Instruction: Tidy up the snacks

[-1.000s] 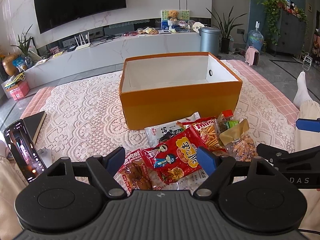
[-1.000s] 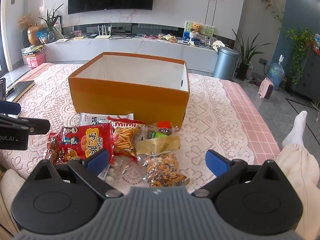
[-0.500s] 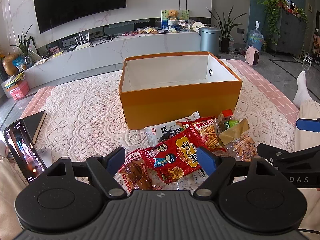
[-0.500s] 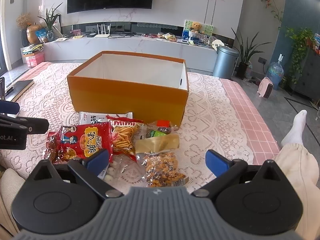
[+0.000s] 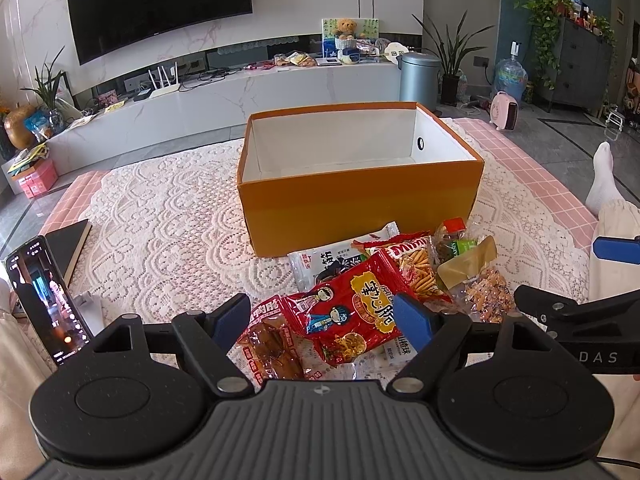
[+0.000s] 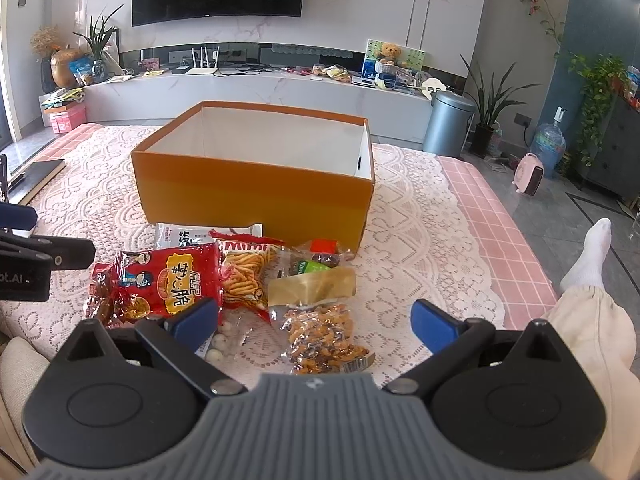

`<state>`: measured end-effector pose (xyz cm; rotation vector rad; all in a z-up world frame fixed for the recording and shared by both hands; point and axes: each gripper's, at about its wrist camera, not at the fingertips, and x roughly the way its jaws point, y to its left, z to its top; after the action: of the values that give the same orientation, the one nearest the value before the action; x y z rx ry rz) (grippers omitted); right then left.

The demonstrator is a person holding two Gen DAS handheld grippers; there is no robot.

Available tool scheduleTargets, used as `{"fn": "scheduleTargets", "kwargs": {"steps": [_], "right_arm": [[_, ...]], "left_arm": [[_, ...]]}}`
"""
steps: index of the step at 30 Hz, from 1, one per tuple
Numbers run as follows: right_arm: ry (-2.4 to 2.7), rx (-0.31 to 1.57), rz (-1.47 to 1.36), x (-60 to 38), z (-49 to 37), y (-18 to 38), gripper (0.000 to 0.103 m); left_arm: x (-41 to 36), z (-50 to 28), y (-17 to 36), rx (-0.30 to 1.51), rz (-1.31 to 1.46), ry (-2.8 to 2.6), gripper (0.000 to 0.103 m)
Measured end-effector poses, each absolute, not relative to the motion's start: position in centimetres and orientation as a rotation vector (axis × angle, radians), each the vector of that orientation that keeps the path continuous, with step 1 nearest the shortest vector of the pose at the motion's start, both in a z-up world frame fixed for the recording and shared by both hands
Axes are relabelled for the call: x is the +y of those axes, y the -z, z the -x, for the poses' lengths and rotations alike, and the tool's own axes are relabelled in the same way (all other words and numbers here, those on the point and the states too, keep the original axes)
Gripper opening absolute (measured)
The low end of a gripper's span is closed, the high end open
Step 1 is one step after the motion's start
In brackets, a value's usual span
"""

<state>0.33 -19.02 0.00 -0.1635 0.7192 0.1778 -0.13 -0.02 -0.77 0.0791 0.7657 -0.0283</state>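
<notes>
An open orange box [image 5: 360, 204] with a white, empty inside stands on the lace cloth; it also shows in the right wrist view [image 6: 256, 196]. A pile of snack packets lies in front of it: a red packet [image 5: 352, 312] [image 6: 168, 284], a stick-snack bag [image 5: 416, 268] [image 6: 244, 276], a white packet [image 5: 332, 258], a brown-snack packet [image 5: 272, 348] and a clear nut bag [image 6: 320, 332]. My left gripper [image 5: 322, 320] is open just above the red packet. My right gripper [image 6: 316, 320] is open above the nut bag. Neither holds anything.
A phone [image 5: 48, 300] and a dark book [image 5: 70, 242] lie at the left edge of the cloth. The person's leg and white sock [image 6: 592, 256] are at the right. A TV console [image 5: 240, 96] stands behind the table.
Both grippers have edged slightly forward toward the snack pile. Nothing was picked up and the packets have not moved.
</notes>
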Motion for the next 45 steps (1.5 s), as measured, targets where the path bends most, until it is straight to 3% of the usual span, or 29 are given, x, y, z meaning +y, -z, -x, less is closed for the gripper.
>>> {"fn": "scheduleTargets", "kwargs": {"steps": [24,26,29,31,33,35,36,37,39,45], "right_arm": [[-0.174,0.725,0.154,-19.2,-0.9,-0.1,0.099],[-0.185,0.707,0.145,-19.5,-1.0,-0.1,0.099],[-0.181,0.695,0.143,-20.0,-1.2,0.0,0.099],[-0.172,0.702,0.144,-20.3,-1.7,0.4,0.099],[-0.171,0.705,0.129,-20.7,-2.0,0.6,0.098],[-0.175,0.699,0.111,-21.1,-2.3,0.8,0.092],[-0.173,0.699,0.108,-21.2,-2.4,1.0,0.092],[-0.169,0.701,0.105,-21.3,-2.6,1.2,0.092],[-0.169,0.708,0.091,-21.5,-2.9,1.7,0.092],[-0.207,0.791,0.077,-21.6,-4.2,3.5,0.095]], "left_arm": [[-0.2,0.2,0.3,0.758,-0.091,0.067,0.094],[0.0,0.2,0.2,0.750,-0.091,0.076,0.088],[1.0,-0.5,0.3,0.783,-0.046,0.097,0.070],[1.4,-0.9,0.6,0.793,-0.024,0.127,0.042],[1.6,-1.2,1.0,0.808,-0.018,0.149,0.031],[1.4,-1.4,1.3,0.813,-0.038,0.174,0.031],[1.3,-1.6,1.4,0.816,-0.055,0.183,0.040],[1.0,-1.8,1.6,0.826,-0.081,0.194,0.064],[0.3,-2.0,2.0,0.825,-0.160,0.220,0.084],[-1.3,-2.8,3.7,0.813,-0.371,0.318,0.084]]}}
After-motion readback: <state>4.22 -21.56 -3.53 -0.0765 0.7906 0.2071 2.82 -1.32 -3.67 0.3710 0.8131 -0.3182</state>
